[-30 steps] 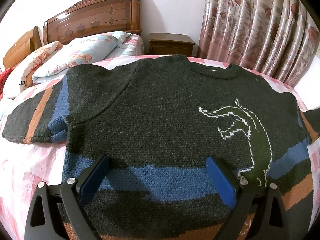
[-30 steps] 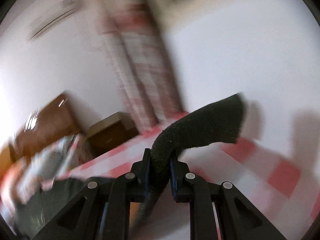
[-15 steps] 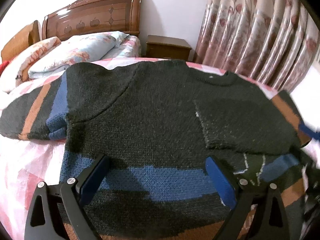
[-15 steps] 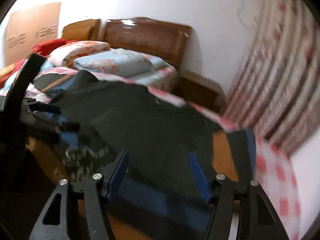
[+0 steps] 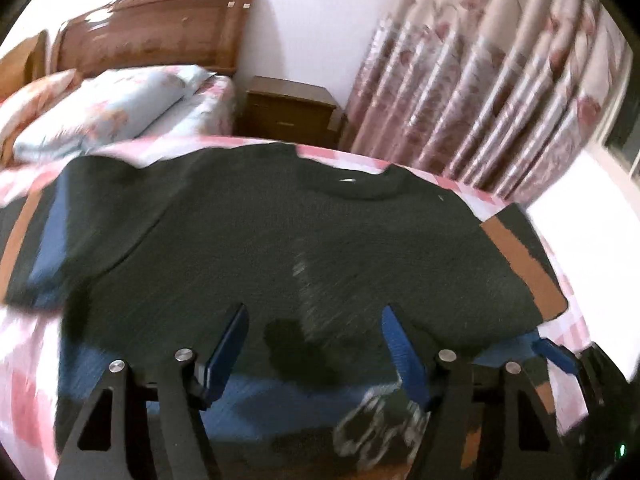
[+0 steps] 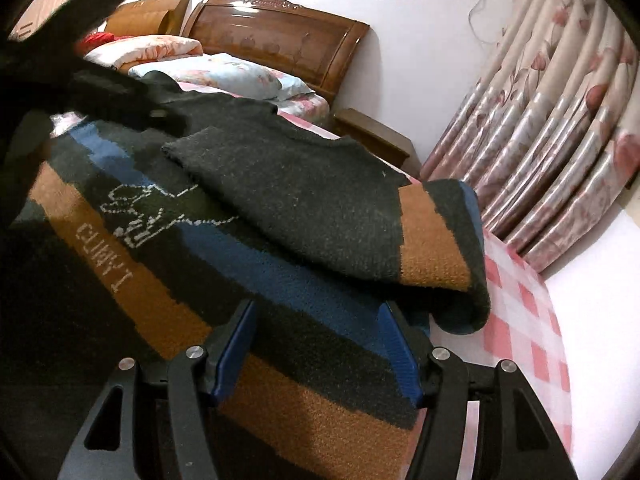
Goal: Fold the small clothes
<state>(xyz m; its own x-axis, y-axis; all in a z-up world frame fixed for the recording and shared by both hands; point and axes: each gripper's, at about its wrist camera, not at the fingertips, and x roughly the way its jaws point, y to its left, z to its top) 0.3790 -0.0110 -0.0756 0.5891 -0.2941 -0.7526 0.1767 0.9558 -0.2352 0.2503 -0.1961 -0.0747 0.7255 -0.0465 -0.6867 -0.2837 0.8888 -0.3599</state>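
A dark knit sweater (image 5: 256, 240) with blue and orange stripes lies flat on the bed, neck toward the curtains. Its right sleeve (image 6: 320, 216) is folded in across the chest and covers part of the white stitched design (image 6: 136, 216). Its left sleeve (image 5: 36, 240) still lies spread out to the left. My left gripper (image 5: 314, 344) is open and empty above the lower body of the sweater. My right gripper (image 6: 316, 344) is open and empty above the sweater's hem, near the folded sleeve. The right gripper's fingers (image 5: 556, 354) show at the left wrist view's lower right.
The bed has a pink checked sheet (image 6: 520, 312), pillows (image 5: 104, 116) and a wooden headboard (image 5: 160, 36). A wooden nightstand (image 5: 288, 108) stands beside it. Floral curtains (image 5: 480, 100) hang at the right. The bed's right edge (image 6: 560, 320) is close to the folded sleeve.
My right gripper carried the right sleeve across the chest, let it go and opened, then dropped toward the hem. My left gripper moved forward and right, staying open.
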